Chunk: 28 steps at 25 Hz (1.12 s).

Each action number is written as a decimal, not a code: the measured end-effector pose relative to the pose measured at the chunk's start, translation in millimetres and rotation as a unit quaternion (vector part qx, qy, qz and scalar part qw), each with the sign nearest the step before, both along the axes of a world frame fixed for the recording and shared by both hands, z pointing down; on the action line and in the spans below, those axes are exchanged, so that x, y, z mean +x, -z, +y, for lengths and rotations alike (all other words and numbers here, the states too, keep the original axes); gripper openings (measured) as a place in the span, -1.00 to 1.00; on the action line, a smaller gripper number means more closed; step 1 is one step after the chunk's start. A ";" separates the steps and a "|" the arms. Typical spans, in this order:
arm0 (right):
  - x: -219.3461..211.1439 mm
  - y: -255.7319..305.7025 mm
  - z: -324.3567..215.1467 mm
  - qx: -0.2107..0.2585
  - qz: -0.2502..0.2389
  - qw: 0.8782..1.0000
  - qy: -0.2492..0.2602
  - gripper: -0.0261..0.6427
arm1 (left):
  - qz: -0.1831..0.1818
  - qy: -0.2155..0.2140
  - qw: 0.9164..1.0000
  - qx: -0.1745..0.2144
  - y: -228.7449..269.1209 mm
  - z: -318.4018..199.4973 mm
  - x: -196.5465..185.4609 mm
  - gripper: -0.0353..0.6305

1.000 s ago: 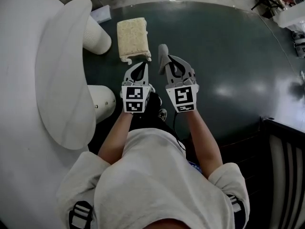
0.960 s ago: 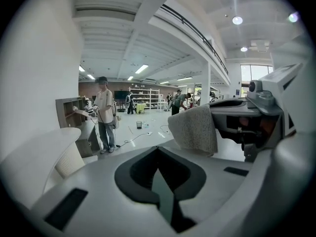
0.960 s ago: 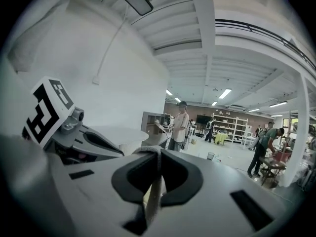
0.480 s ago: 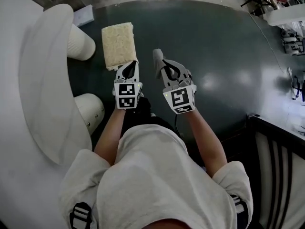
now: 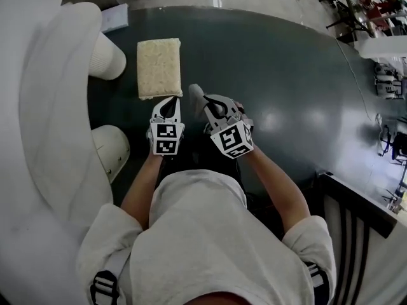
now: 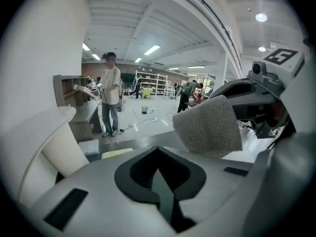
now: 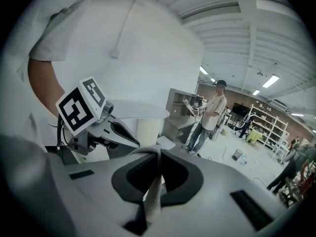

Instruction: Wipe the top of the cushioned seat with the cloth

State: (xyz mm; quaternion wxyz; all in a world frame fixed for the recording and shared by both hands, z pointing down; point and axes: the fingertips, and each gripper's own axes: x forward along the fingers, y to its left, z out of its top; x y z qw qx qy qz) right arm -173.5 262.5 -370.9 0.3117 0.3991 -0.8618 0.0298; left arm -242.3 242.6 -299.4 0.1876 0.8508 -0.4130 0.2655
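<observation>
Right gripper view, at the right gripper (image 7: 159, 158): clamped tight on the grey cloth (image 7: 151, 201), flap left free, likely for wiping. At the left gripper (image 6: 158, 157): shut on nothing, probably idle. Just ahead, flat on the dark cushioned seat (image 5: 286, 62): a beige pad (image 5: 159, 67). Open room rightward and beyond; hemmed at left by the white backrest (image 5: 57, 107).
</observation>
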 end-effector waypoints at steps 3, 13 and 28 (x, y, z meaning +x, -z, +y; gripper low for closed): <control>11.7 -32.7 -21.9 -0.010 -0.008 1.000 0.010 -0.88 | -0.008 0.032 0.999 -0.005 -24.1 -18.9 -2.2 -0.85; 46.7 -169.2 -67.2 -0.049 -0.037 0.995 0.075 -0.88 | -0.068 0.093 0.993 -0.025 -138.2 -69.7 30.2 -0.85; 69.4 -368.1 -102.3 -0.102 -0.107 0.989 0.018 -0.88 | -0.078 0.086 0.992 -0.049 -295.3 -73.2 76.4 -0.85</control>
